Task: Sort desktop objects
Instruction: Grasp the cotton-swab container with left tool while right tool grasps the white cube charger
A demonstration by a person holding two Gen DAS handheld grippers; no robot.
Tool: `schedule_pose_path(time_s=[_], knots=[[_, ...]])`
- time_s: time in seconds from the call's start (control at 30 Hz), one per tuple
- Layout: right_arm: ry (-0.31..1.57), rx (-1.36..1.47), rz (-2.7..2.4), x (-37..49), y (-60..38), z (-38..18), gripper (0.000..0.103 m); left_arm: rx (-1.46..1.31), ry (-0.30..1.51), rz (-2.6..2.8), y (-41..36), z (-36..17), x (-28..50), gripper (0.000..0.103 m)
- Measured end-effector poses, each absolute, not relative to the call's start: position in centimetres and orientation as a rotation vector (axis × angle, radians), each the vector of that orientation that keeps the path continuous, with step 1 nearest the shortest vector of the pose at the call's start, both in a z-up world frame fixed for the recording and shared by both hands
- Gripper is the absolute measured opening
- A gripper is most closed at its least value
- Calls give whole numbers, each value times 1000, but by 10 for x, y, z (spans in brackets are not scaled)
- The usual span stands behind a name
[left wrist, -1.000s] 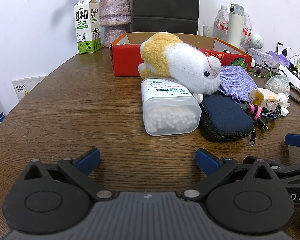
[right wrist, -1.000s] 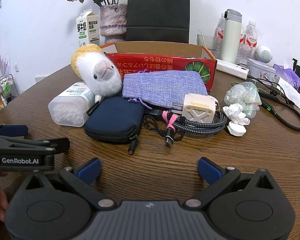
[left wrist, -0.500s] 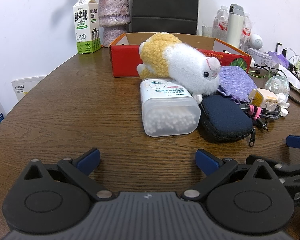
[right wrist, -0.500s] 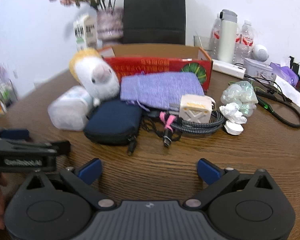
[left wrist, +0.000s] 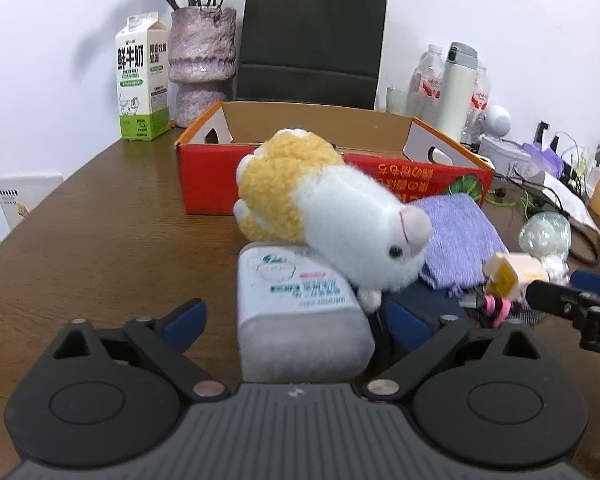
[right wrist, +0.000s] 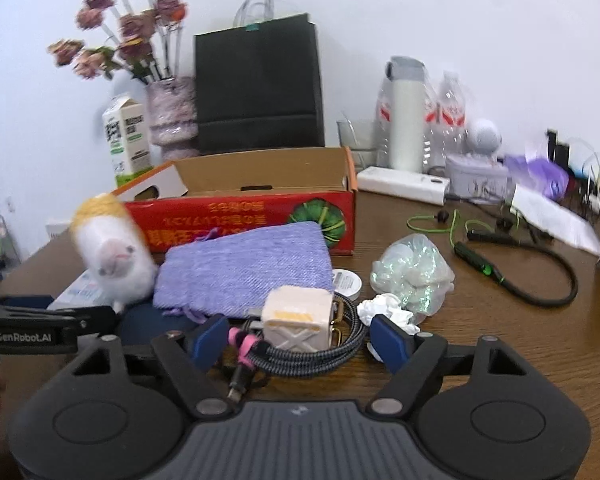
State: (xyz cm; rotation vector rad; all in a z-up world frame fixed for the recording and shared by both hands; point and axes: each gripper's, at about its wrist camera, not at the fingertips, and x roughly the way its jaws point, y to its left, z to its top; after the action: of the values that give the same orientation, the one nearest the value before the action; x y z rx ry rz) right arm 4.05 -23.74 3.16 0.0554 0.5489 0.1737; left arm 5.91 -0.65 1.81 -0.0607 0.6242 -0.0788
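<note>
Before the red cardboard box (left wrist: 204, 184), the left tool (left wrist: 296, 322) closes around the frosted plastic swab box (left wrist: 300, 320); the right tool (right wrist: 296, 338) closes around the cream cube charger (right wrist: 296, 316), neither touching yet.

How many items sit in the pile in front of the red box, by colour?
White: 4 (plush toy, cotton swab box, charger, crumpled tissue)
Purple: 1 (pouch)
Navy: 1 (zip case)
Black: 1 (braided cable)
Total: 7

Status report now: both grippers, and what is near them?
Left gripper jaws closing around cotton swab box, not gripping. Right gripper closing around charger and cable. Plush toy lies on box.
</note>
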Motion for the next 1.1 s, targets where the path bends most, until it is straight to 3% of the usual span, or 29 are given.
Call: schedule_pose_path(time_s=[0.1,0.23,0.37,0.43,0.7,1.1], knots=[[544,72,171,55,-238,28,71,-105,649,-91,-1,16,68,74],[569,34,170,62,-228,23,50,-128,654,-54,11,16,69,73],[597,63,181,72,-229,15,47,-111,647,-48,13,16,71,71],[599,113,199,72,-234,18,40,-120,650,-31,14,18,71,69],[437,198,237,25,-256,63,40,-134,597,20,22,40,20,67],[587,63,314,-65,-234,37,40,-110,667,-46,9,25,-69,69]])
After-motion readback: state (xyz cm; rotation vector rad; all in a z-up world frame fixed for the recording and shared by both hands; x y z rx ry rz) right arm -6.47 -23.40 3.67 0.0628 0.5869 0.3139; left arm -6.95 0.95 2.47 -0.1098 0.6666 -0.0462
